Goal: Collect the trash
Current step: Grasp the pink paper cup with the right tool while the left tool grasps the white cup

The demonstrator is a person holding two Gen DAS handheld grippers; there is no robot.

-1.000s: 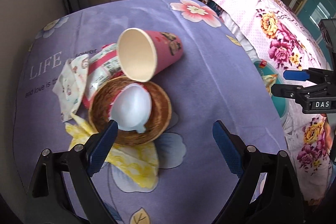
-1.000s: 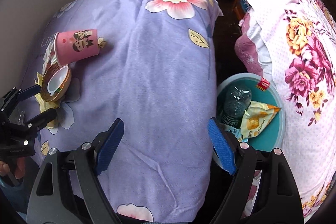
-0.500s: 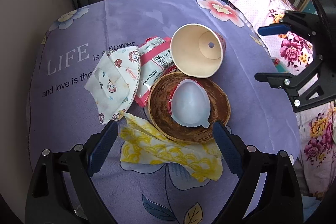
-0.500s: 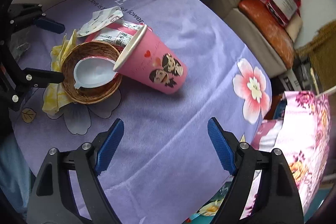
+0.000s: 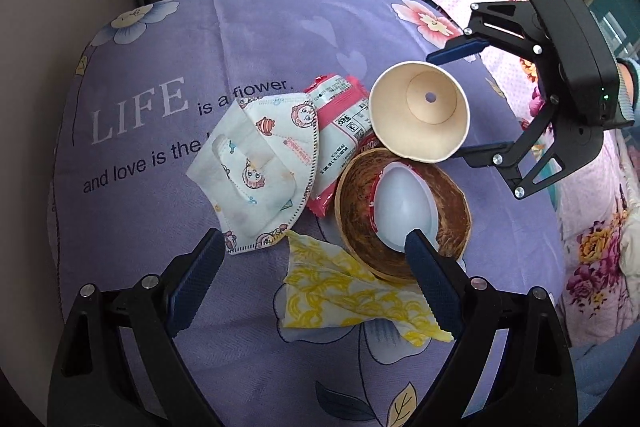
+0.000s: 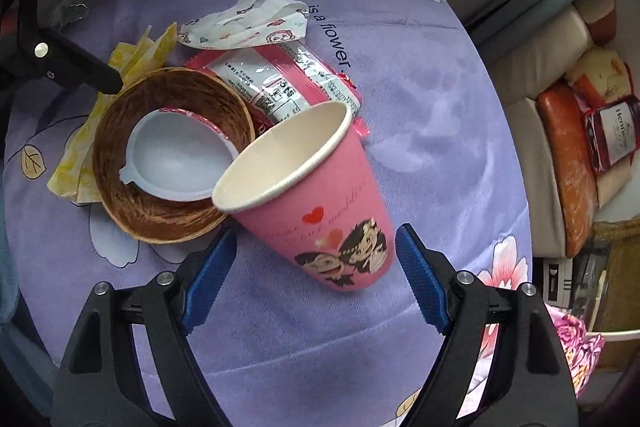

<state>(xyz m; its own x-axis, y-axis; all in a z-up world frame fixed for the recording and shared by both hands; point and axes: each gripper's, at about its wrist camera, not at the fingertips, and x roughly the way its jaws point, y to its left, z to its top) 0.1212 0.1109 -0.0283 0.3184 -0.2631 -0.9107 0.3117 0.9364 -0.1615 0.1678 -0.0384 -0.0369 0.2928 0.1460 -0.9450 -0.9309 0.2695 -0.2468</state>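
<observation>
On the purple tablecloth [image 5: 280, 39] lie one pink paper cup [image 6: 316, 195], tipped over, one woven bowl [image 5: 404, 215], one crinkled wrapper [image 5: 340, 131], one mask [image 5: 260, 171], one yellow napkin [image 5: 348, 295]. Left gripper [image 5: 316, 263] and right gripper [image 6: 316, 267] both spread, empty.

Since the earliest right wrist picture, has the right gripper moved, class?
Yes. The right gripper swung left from the teal bin, now out of view, and closed in on the pink cup, straddling its base, open.

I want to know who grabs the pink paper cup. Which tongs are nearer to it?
Right. The right tongs are open with the pink paper cup's base between their fingers; the left tongs are open over the yellow napkin.
</observation>
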